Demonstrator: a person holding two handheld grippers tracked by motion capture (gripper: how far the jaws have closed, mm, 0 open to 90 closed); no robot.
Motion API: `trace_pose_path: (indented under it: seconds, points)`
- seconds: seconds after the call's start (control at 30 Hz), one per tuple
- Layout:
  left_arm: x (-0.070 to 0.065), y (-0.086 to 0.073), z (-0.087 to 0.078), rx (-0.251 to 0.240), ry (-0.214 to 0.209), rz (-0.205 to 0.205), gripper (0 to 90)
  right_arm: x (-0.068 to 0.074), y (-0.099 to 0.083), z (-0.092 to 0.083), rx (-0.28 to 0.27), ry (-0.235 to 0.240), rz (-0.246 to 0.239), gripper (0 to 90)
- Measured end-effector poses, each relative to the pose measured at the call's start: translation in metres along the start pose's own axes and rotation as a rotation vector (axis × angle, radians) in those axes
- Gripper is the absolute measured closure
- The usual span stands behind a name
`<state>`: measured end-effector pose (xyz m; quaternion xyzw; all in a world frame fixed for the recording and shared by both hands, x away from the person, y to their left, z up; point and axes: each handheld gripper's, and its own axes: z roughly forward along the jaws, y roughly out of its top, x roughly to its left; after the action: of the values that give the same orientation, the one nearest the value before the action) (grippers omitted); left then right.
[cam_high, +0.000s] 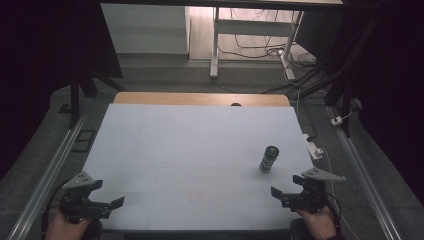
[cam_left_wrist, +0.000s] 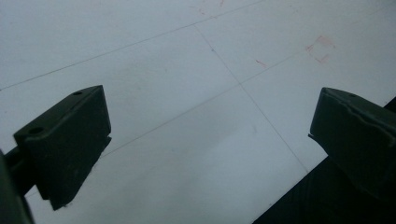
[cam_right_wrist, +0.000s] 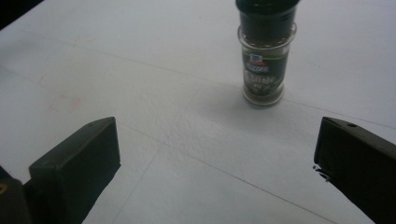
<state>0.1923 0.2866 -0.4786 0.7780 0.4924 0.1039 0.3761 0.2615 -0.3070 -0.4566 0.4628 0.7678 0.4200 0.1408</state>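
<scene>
A small spice jar (cam_high: 269, 159) with a dark lid and green label stands upright on the white table (cam_high: 190, 150), toward its right side. In the right gripper view the spice jar (cam_right_wrist: 265, 56) stands ahead of the jaws, apart from them. My right gripper (cam_high: 286, 189) is open near the table's front right corner, just short of the jar, nothing between its jaws. My left gripper (cam_high: 110, 194) is open at the front left corner over bare tabletop. Both black jaws of the left gripper (cam_left_wrist: 210, 140) and of the right gripper (cam_right_wrist: 217, 158) stand wide apart.
A faint red mark (cam_high: 196, 196) lies on the table near the front middle. A white power strip (cam_high: 315, 149) with a cable hangs off the right edge. Metal rails (cam_high: 55, 165) run along both sides of the table. A desk frame (cam_high: 215, 45) and cables stand beyond the far edge.
</scene>
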Motion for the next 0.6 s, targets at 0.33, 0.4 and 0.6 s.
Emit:
trace_pose_path:
  seconds: [0.33,0.4,0.6]
  points:
    - [-0.0016,0.0001,0.0003,0.0,-0.006,0.017,0.0,0.0021,0.0005,0.0019,0.021,-0.008,-0.016,0.1]
    - [-0.0013,0.0001,0.0002,0.001,-0.009,0.016,0.0,0.0029,0.0006,0.0023,0.024,-0.007,-0.025,0.1]
    - [-0.0012,0.0001,0.0004,0.002,-0.011,0.016,0.0,0.0042,0.0009,0.0033,0.033,-0.019,-0.035,0.0]
